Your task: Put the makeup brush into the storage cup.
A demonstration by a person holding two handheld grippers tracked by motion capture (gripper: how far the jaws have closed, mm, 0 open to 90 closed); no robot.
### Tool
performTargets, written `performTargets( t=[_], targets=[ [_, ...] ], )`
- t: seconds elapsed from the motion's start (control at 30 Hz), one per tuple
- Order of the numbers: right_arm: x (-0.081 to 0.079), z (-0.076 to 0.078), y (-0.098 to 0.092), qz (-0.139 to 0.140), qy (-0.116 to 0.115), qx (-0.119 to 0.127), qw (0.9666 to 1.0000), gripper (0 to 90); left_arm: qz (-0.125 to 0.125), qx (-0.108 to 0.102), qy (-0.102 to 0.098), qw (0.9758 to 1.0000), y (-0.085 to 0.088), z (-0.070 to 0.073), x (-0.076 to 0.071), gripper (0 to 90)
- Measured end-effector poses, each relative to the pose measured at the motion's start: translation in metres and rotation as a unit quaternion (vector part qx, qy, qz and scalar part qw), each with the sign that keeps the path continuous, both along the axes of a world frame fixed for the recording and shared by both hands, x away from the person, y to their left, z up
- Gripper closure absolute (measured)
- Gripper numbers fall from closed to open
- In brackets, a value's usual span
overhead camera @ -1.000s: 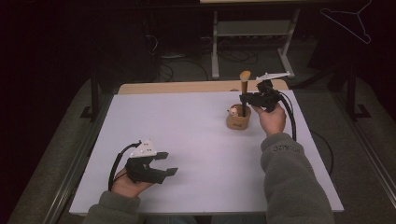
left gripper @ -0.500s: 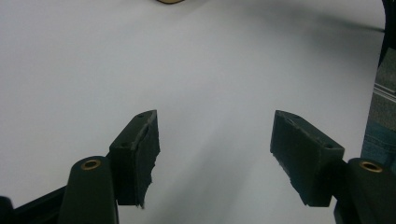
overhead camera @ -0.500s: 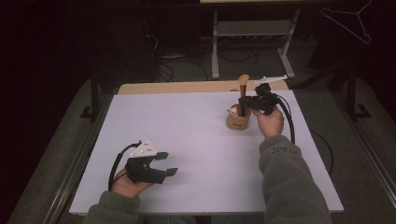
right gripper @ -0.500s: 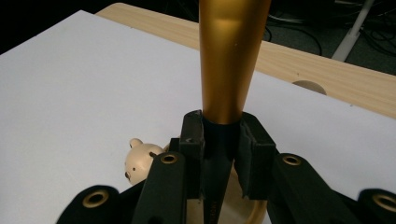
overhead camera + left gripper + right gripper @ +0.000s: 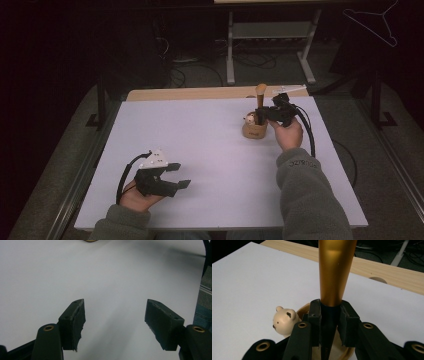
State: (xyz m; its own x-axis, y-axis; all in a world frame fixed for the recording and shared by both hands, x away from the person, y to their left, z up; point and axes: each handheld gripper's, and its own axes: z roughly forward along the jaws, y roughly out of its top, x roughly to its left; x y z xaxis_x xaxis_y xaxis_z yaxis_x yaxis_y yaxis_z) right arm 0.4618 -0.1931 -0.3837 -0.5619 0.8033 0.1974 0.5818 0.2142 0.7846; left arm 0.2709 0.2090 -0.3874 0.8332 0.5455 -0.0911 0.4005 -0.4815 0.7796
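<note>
Small pale lettering is showing on the cuff of the person's right sleeve (image 5: 300, 165), near right; it is staying too blurred to read.

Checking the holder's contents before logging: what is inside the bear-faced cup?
A gold-and-black brush handle stands upright in the cup, clamped by the right gripper. The jaws cover the cup's interior, so its lower end and any other contents are hidden.

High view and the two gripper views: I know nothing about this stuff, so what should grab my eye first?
Probably the gold-and-black brush standing upright at the table's far right, pinched on its black lower part by the right gripper above a small wooden holder with a bear's head on its rim. Near the front left, the left gripper rests wide open on the white tabletop, holding nothing.
</note>
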Motion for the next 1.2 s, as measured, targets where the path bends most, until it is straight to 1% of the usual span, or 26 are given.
performTargets(
  t=[0.23,0.3,0.33,0.4,0.43,0.47,0.53,0.63,0.77,0.93,0.97,1.03,1.13,1.2],
  targets=[
    [-0.001,-0.005,0.001,-0.001,0.003,-0.002,1.0,72.6,0.001,-0.001,0.001,1.0,0.0,0.0,0.0,32.6],
    [-0.002,-0.007,0.001,-0.001,0.002,-0.007,1.0,72.6,0.001,0.0,0.001,1.0,0.0,-0.001,0.0,32.4],
    [-0.002,-0.009,0.003,-0.003,0.006,-0.007,0.9999,72.5,0.001,0.0,0.001,1.0,0.0,-0.001,0.0,32.4],
    [-0.002,-0.012,0.003,-0.002,0.007,-0.01,0.9999,72.4,0.002,-0.001,0.001,1.0,-0.001,0.0,0.0,32.4],
    [-0.003,-0.013,0.003,-0.003,0.008,-0.007,0.9999,72.3,0.001,-0.001,0.0,1.0,-0.001,0.0,0.0,32.4],
    [-0.003,-0.014,0.002,-0.002,0.003,-0.007,1.0,72.2,0.002,-0.002,0.001,1.0,-0.001,-0.001,0.0,32.4],
    [-0.003,-0.014,0.002,-0.003,0.004,-0.006,1.0,72.1,0.001,0.001,0.0,1.0,-0.001,-0.001,0.0,32.4],
    [-0.004,-0.012,0.002,-0.008,0.003,-0.006,0.9999,68.6,0.001,0.001,0.0,1.0,-0.001,-0.001,0.0,32.3],
    [-0.005,-0.009,0.001,-0.01,0.001,-0.006,0.9999,68.5,0.001,0.001,0.0,1.0,-0.001,-0.001,0.0,32.3],
    [-0.008,-0.007,-0.002,-0.005,-0.005,-0.006,1.0,66.7,0.002,0.002,0.0,1.0,0.0,-0.001,0.0,32.2],
    [-0.009,-0.006,-0.003,-0.006,-0.002,-0.002,1.0,66.1,0.002,0.002,0.0,1.0,0.0,-0.001,0.0,32.2],
    [-0.012,-0.005,-0.004,-0.003,-0.007,0.002,1.0,65.3,0.002,0.003,-0.001,1.0,0.001,-0.001,0.001,32.2],
    [-0.015,-0.003,-0.005,0.001,-0.01,0.002,1.0,63.8,0.005,0.005,-0.002,1.0,0.002,-0.001,0.001,32.2],
    [-0.018,-0.001,-0.007,0.002,-0.009,0.007,0.9999,62.2,0.009,0.002,0.0,1.0,0.003,-0.001,0.001,32.1]
  ],
)
